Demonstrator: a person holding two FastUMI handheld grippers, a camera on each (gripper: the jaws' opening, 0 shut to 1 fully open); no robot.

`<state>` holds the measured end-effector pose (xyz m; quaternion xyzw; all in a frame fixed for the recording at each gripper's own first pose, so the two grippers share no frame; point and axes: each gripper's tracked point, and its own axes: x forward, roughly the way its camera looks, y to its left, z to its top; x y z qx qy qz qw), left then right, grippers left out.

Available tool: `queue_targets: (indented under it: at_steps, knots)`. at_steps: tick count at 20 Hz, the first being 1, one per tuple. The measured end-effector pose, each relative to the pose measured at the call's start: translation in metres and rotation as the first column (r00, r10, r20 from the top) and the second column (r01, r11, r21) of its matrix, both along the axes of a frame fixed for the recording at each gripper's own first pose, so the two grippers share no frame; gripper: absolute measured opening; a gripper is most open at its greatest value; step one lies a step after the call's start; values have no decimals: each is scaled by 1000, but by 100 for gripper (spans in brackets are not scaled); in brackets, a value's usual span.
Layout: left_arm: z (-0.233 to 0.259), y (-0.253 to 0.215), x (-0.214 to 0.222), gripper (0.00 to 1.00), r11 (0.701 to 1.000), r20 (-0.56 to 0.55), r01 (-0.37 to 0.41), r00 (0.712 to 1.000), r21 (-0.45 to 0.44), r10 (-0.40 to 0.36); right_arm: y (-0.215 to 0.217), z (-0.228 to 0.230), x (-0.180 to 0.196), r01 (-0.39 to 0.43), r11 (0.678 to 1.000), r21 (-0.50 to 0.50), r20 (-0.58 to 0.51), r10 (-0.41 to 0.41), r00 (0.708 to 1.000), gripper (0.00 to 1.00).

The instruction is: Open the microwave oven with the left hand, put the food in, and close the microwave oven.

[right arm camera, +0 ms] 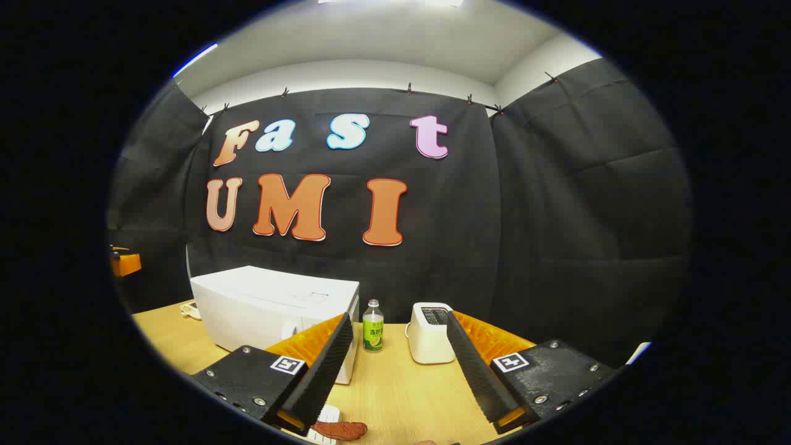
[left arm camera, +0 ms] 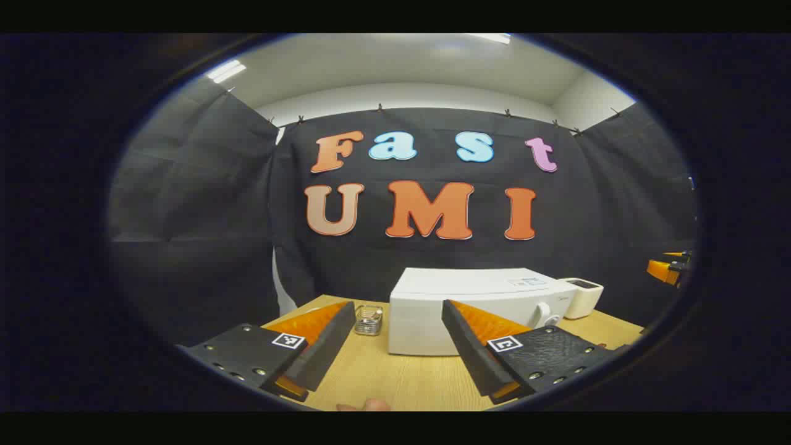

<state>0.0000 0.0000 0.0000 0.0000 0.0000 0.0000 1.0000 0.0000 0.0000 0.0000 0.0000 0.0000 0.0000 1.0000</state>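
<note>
A white microwave oven point(left arm camera: 469, 309) stands shut on the wooden table, a round knob at its right front; it also appears at the left of the right gripper view as the microwave point(right arm camera: 272, 306). My left gripper point(left arm camera: 398, 346) hovers open in front of it, well short of the door. My right gripper point(right arm camera: 398, 364) is open too, with nothing between its fingers. Below it, at the bottom edge, a brownish-red piece of food point(right arm camera: 340, 429) lies on a small white plate point(right arm camera: 326, 414).
A white toaster point(right arm camera: 429, 332) and a small green-labelled bottle point(right arm camera: 372, 334) stand right of the microwave. A clear glass container point(left arm camera: 368, 319) sits left of it. The other gripper point(left arm camera: 670, 269) shows at the far right. A fingertip point(left arm camera: 374, 405) peeks in at the bottom.
</note>
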Motion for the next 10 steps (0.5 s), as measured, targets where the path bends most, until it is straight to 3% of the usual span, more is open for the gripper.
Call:
queue_targets:
  at_steps: [1,5,10]
  knots:
    - [2,-1,0,91,1000,4,-2,1000,3,2,-5,1,0,11,1000,9,3,-11,1000,95]
    - [6,-12,2,90,1000,12,22,1000,13,-22,-14,-2,-1,19,997,70,-6,-19,1000,95]
    - [8,-28,2,92,998,20,47,999,35,-47,-25,-3,-1,33,997,66,-7,-32,999,95]
